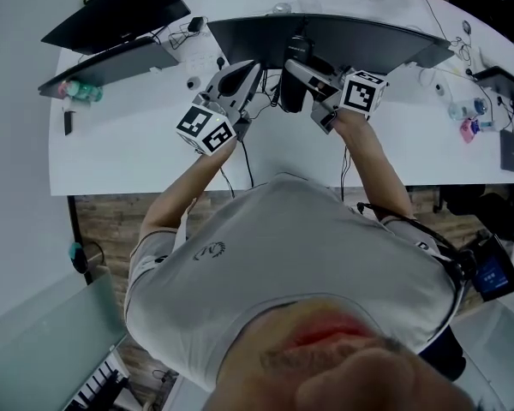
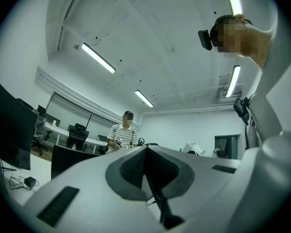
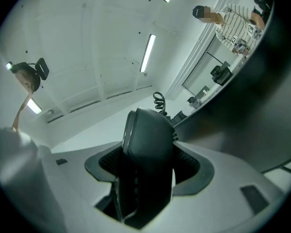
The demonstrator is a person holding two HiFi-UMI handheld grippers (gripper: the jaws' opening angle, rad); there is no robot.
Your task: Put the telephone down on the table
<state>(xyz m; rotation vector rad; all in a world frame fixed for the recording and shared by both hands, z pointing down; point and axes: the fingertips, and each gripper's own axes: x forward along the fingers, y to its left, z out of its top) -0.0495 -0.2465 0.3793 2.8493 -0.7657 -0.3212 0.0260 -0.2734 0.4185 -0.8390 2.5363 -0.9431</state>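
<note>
Left gripper (image 2: 145,154) is pinched fully together, nothing in it. Right gripper (image 1: 298,68) is clamped on the black plastic telephone handset (image 3: 148,149), held up above the white table (image 1: 137,157). Likely risk: its coiled black cord (image 3: 158,101) pulls taut while lowering and twists the handset out of the grip.

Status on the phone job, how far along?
Done: the right gripper is clamped on the black handset. In hand: it holds the handset over the white table near the monitor, apparently not set down. The left gripper is shut and empty. Left: lower the handset onto the table, release.
</note>
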